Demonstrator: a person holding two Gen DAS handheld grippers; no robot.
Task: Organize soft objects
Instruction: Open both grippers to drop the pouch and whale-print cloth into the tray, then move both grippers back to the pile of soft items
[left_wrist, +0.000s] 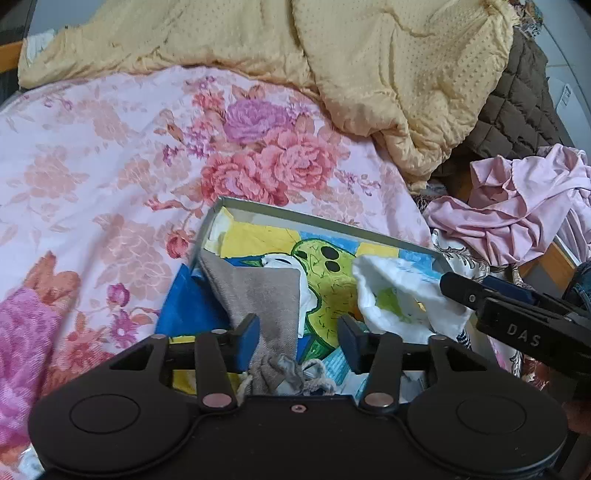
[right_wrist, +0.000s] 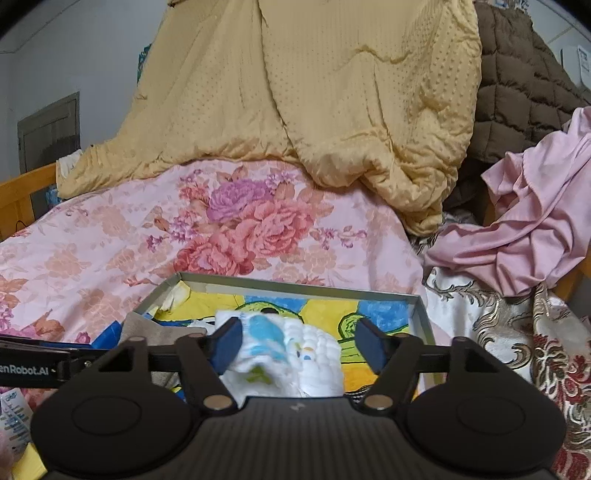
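A shallow grey-rimmed box (left_wrist: 314, 216) with a bright yellow, blue and green drawing on its floor lies on the bed. A grey-brown cloth (left_wrist: 266, 295) with a drawstring lies in its left part, between the spread fingers of my left gripper (left_wrist: 299, 341), which is open; the cloth's edge runs along the left pad. A white quilted cloth (right_wrist: 295, 350) with coloured prints sits in the box (right_wrist: 295, 284) between the wide-apart fingers of my right gripper (right_wrist: 300, 345), also open. The white cloth (left_wrist: 399, 295) appears in the left wrist view too, with a right gripper finger (left_wrist: 461, 291) beside it.
A pink floral bedspread (left_wrist: 110, 166) covers the bed. A yellow quilt (right_wrist: 295, 92) is heaped behind, with a brown quilted blanket (right_wrist: 517, 74) to its right. Crumpled pink fabric (right_wrist: 535, 221) and a gold-patterned cloth (right_wrist: 498, 332) lie right of the box.
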